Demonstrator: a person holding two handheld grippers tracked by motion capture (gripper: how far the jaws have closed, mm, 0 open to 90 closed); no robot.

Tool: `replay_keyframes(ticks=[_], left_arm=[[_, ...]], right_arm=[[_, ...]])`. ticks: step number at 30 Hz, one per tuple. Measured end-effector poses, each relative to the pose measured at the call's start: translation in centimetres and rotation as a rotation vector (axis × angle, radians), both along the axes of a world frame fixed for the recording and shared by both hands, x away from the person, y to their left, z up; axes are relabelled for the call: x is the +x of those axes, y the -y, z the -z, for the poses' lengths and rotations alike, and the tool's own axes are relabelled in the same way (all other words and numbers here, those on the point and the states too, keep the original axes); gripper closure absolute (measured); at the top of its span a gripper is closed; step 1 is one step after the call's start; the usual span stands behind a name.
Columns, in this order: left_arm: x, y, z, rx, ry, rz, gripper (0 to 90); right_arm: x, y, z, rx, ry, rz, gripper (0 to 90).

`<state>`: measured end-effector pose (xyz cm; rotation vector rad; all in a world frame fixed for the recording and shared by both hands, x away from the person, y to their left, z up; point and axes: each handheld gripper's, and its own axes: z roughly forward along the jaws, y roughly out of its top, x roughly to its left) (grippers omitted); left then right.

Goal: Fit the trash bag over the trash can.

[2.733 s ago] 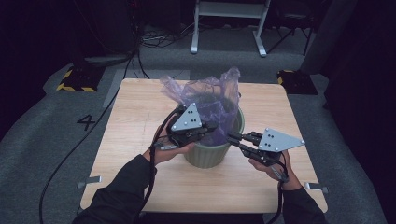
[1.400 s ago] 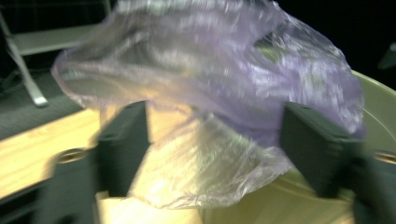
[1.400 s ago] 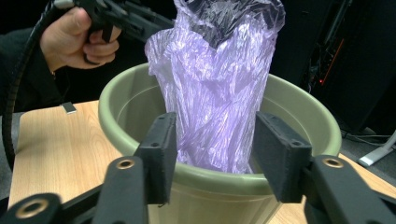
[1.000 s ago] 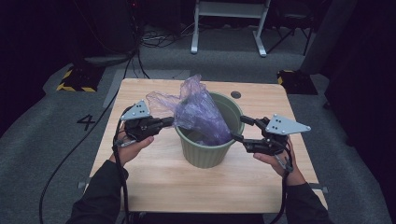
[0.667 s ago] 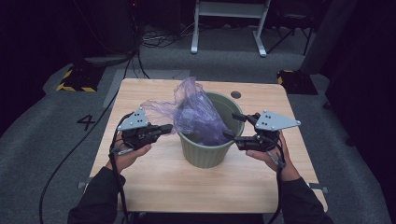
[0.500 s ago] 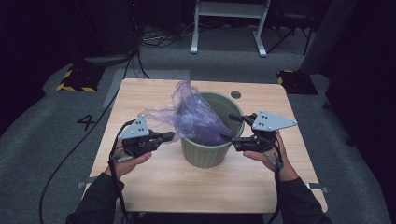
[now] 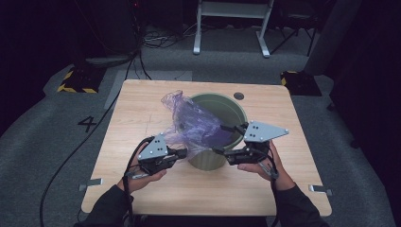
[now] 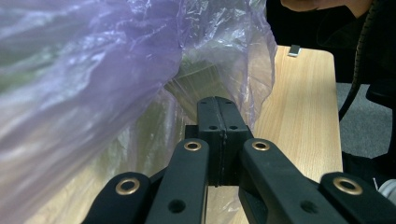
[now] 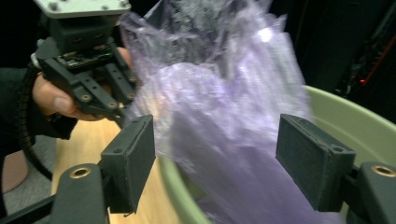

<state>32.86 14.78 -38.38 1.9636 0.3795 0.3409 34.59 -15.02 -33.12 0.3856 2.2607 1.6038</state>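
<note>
A green bin (image 7: 238, 109) stands mid-table with a thin purple plastic bag (image 7: 191, 124) bunched over its near-left rim. My left gripper (image 7: 182, 153) sits at the bin's near-left side, shut on the bag's edge. In the left gripper view its jaws (image 8: 217, 116) are pressed together on the film (image 8: 93, 70), with the bin wall (image 8: 198, 83) dim behind it. My right gripper (image 7: 224, 140) is at the near-right rim, open. Its jaws have just been opening. Its pads (image 9: 133, 156) straddle the bag (image 9: 224, 102) and the rim (image 9: 357, 116) without pressing on them.
The wooden table (image 7: 142, 109) has a dark round hole (image 7: 239, 96) behind the bin. Metal clips (image 7: 93, 182) sit at its near corners. A black cable (image 7: 71, 156) trails off the left edge to the grey floor. A white frame (image 7: 231, 19) stands behind.
My left gripper has drawn the bag's edge down and toward the near side, past the bin's rim. My right gripper has shifted left along the rim toward the bag, its jaws standing wider.
</note>
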Motion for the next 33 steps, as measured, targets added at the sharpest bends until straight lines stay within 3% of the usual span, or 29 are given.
replay_keyframes(ticks=[6,8,12,18,21,23,26,29,33], left_arm=[[-0.1,0.2,0.2,0.004,0.002,-0.013,89.7],[-0.2,0.2,0.3,0.002,-0.003,-0.016,89.7],[-0.3,0.0,0.3,0.004,0.000,-0.019,89.6],[-0.4,-0.4,0.1,0.001,0.005,-0.031,87.7],[-0.6,-1.0,-0.2,-0.016,0.006,-0.038,81.9],[-0.8,-1.5,-0.3,-0.031,0.006,-0.050,71.3],[-1.3,-2.5,-0.7,-0.048,0.014,-0.040,65.7],[-1.8,-3.7,-1.3,-0.066,0.031,-0.094,51.2],[-1.9,-5.8,-2.3,-0.148,0.036,-0.167,40.7]], right_arm=[[-0.5,-2.0,0.9,-0.029,-0.012,-0.029,28.6],[-0.6,-2.7,1.2,-0.046,-0.011,-0.022,32.3],[-0.7,-3.5,1.4,-0.083,0.006,-0.037,54.5],[-0.9,-3.7,1.4,-0.098,0.036,-0.066,81.1],[-1.0,-3.6,1.5,-0.095,0.050,-0.069,81.9],[-1.2,-3.3,1.5,-0.085,0.054,-0.067,82.8],[-1.4,-2.8,1.3,-0.053,0.070,-0.056,83.2],[-1.7,-2.4,1.2,-0.043,0.086,-0.056,87.7],[-2.3,-1.8,1.2,-0.040,0.104,-0.056,89.7]])
